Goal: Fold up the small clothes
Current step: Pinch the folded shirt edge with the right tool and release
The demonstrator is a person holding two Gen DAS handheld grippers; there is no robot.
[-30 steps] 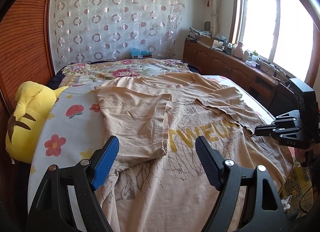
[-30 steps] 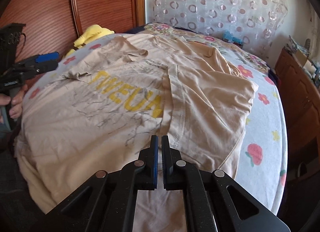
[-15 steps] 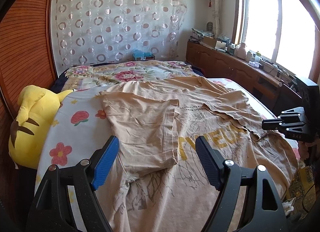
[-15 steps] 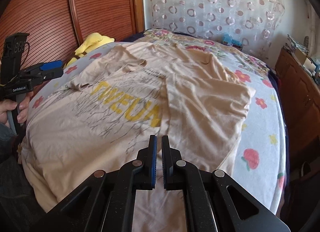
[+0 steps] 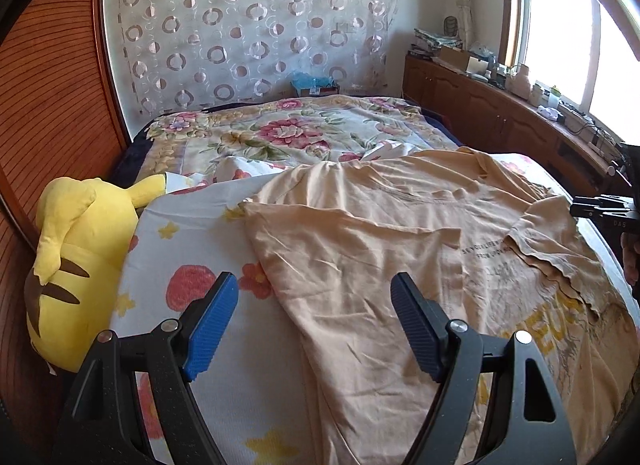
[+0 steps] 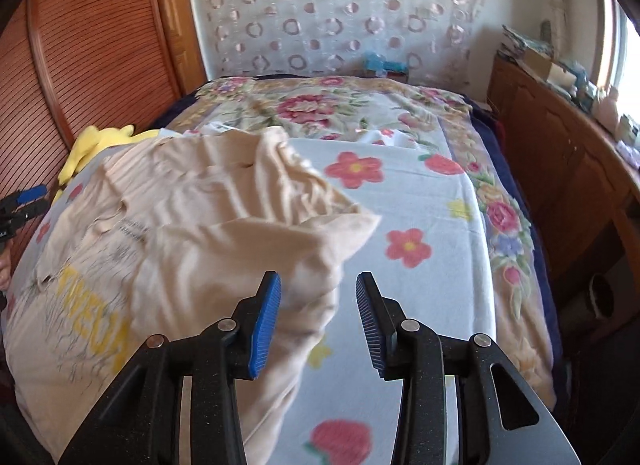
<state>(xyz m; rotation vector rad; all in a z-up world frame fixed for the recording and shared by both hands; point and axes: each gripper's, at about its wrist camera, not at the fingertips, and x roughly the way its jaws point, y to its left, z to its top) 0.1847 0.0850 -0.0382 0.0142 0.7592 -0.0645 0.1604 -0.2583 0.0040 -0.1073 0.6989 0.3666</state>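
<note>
A beige T-shirt with yellow lettering lies spread on the bed, both sides folded inward over its middle. My left gripper hovers open over the shirt's folded left edge, pads apart from the cloth. In the right wrist view the same T-shirt shows its folded right side. My right gripper hangs above that edge with jaws opening and nothing pressed between the pads. Each gripper also shows at the other view's edge: the right gripper and the left gripper.
A yellow plush toy lies at the bed's left side by the wooden headboard. A flowered sheet and quilt cover the bed. Wooden cabinets with clutter run under the window.
The right gripper, shut before, has opened and swung right toward the shirt's right edge. The left gripper has shifted left toward the shirt's left edge, still open.
</note>
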